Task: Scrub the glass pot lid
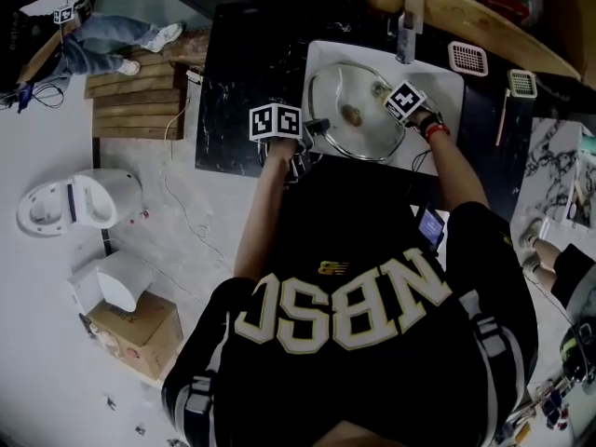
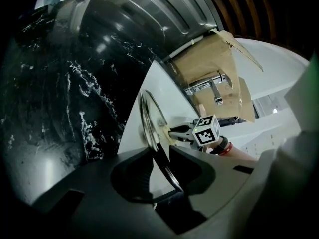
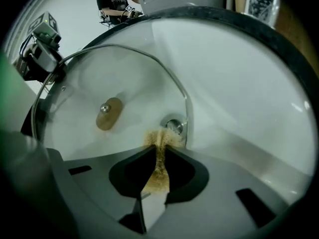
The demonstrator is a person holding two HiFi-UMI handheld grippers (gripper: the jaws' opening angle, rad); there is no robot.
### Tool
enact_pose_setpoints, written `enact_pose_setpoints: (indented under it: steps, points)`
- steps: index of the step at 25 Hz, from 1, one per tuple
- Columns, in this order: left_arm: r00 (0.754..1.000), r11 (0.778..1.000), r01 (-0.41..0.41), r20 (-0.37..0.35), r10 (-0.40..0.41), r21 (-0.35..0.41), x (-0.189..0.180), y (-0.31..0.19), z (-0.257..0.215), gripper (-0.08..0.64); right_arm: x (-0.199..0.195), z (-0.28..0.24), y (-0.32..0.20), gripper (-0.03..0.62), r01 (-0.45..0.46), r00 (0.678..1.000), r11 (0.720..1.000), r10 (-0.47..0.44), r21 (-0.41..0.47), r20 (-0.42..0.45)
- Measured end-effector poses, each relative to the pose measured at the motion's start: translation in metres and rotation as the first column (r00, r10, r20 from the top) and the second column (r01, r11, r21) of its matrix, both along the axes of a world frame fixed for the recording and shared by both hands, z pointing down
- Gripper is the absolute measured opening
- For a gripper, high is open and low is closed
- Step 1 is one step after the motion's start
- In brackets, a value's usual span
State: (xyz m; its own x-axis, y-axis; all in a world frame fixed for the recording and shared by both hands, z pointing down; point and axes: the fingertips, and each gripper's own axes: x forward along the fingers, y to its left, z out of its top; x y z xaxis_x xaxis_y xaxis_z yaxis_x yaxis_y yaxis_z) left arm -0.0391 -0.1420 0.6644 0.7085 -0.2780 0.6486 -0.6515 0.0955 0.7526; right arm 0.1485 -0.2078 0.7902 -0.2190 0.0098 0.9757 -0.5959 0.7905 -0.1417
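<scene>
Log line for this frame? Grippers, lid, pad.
left gripper: shut on glass lid rim | right gripper: shut on brown scrub pad | pad: at lid edge near drain | lid: in white sink

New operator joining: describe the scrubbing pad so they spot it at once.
In the white sink of the black marble counter sits a round glass lid. The pad is the rough brown strip pinched in the right tongs at the lid's edge, unlike the smooth tan knob at its centre.
</scene>
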Motion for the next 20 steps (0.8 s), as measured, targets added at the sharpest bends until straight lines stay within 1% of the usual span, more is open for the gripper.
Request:
enact_pose_setpoints:
  steps: [4, 6, 8, 10, 14, 15, 18, 19, 20]
  points:
    - [1.000, 1.000, -0.013, 0.001, 0.013, 0.002, 0.001, -0.001, -0.001, 0.115, -0.003, -0.010, 0.031, 0.063, 0.056, 0.998, 0.992, -0.053, -0.110, 0.030]
    - [1.000, 1.000, -0.019, 0.004, 0.019, 0.006, 0.000, -0.001, -0.002, 0.115, -0.004, -0.017, 0.049, 0.063, 0.074, 0.996, 0.983, -0.065, -0.168, 0.057]
    - [1.000, 1.000, -0.024, 0.005, 0.024, 0.010, 0.001, -0.002, -0.002, 0.115, -0.008, -0.026, 0.064, 0.061, 0.084, 0.993, 0.975, -0.065, -0.207, 0.099]
    - [1.000, 0.999, -0.029, 0.006, 0.028, 0.014, 0.001, -0.003, -0.002, 0.115, -0.013, -0.033, 0.075, 0.061, 0.093, 0.989, 0.973, -0.066, -0.211, 0.133]
    - [0.998, 0.998, -0.052, 0.019, 0.052, 0.025, 0.003, -0.005, -0.004, 0.115, -0.026, -0.044, 0.089, 0.060, 0.129, 0.984, 0.971, -0.101, -0.203, 0.146]
    - [0.998, 0.998, -0.060, 0.026, 0.060, 0.027, 0.004, -0.006, -0.004, 0.115, -0.032, -0.047, 0.094, 0.060, 0.136, 0.981, 0.966, -0.100, -0.218, 0.166]
    - [0.995, 0.996, -0.082, 0.056, 0.081, 0.023, 0.003, -0.003, 0.000, 0.110, -0.060, -0.063, 0.114, 0.061, 0.147, 0.956, 0.949, -0.065, -0.277, 0.286]
    - [0.995, 0.996, -0.084, 0.060, 0.083, 0.018, 0.003, -0.002, 0.001, 0.112, -0.067, -0.066, 0.117, 0.061, 0.144, 0.951, 0.951, -0.058, -0.272, 0.303]
    - [0.995, 0.996, -0.084, 0.057, 0.083, 0.015, 0.002, 0.000, 0.001, 0.111, -0.071, -0.068, 0.118, 0.061, 0.140, 0.951, 0.957, -0.059, -0.253, 0.303]
